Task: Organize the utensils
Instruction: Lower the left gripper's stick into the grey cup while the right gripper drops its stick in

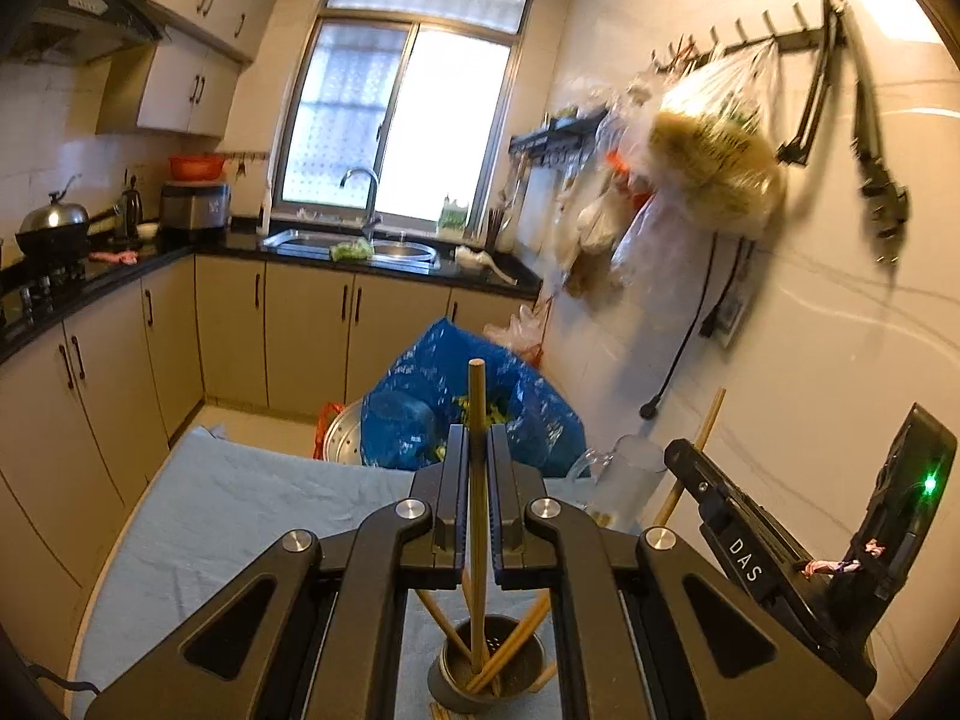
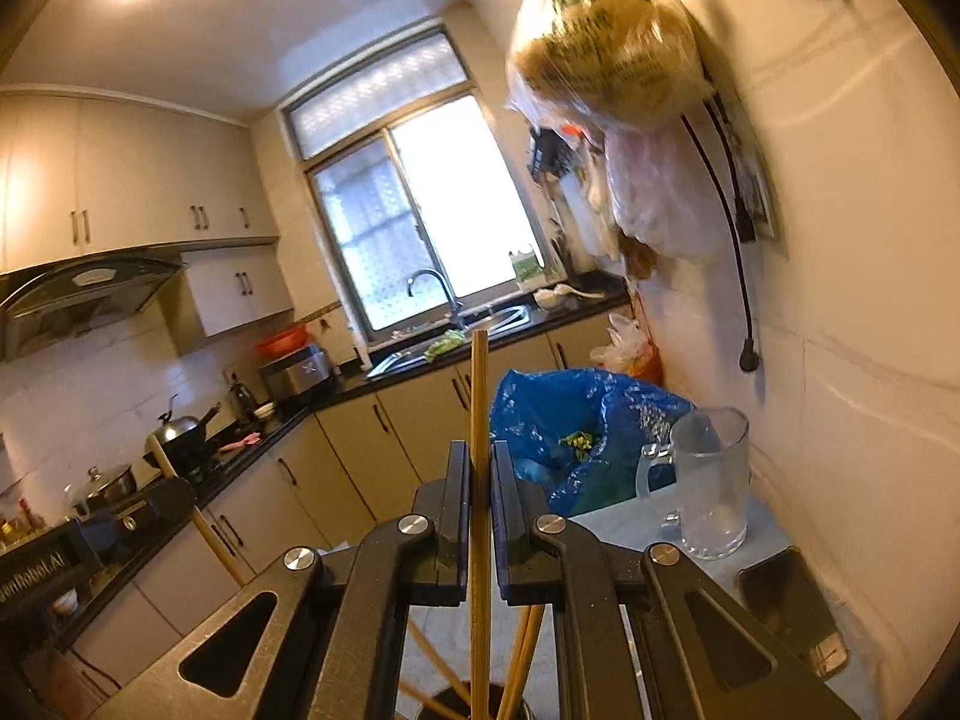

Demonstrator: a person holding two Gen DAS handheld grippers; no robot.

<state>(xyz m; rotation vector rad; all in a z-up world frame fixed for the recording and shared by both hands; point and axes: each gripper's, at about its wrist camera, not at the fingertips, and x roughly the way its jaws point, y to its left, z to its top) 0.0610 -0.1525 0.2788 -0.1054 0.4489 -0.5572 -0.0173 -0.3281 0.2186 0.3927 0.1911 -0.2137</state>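
Each gripper is clamped on a single chopstick: the left gripper point(image 1: 478, 468) pinches a pale wooden chopstick point(image 1: 477, 396) standing upright between its jaws, and the right gripper point(image 2: 480, 480) is closed on a second wooden chopstick point(image 2: 479, 384) the same way. Judging from this, the task is well along but not finished: these two sticks are not yet let go. Below the left gripper, the round grey metal utensil holder point(image 1: 489, 669) with a perforated bottom already has several more chopsticks leaning in it, and the held stick's lower end reaches down into it. The holder stands on the table covered with a light grey cloth point(image 1: 240, 516), near its near edge. Toward the far right corner of the table stands a clear plastic jug point(image 2: 711, 480), apparently empty. Beyond the far edge sits a crumpled blue plastic bag point(image 2: 576, 414) with green scraps inside. A dark phone point(image 2: 792, 606) lies at the right edge.
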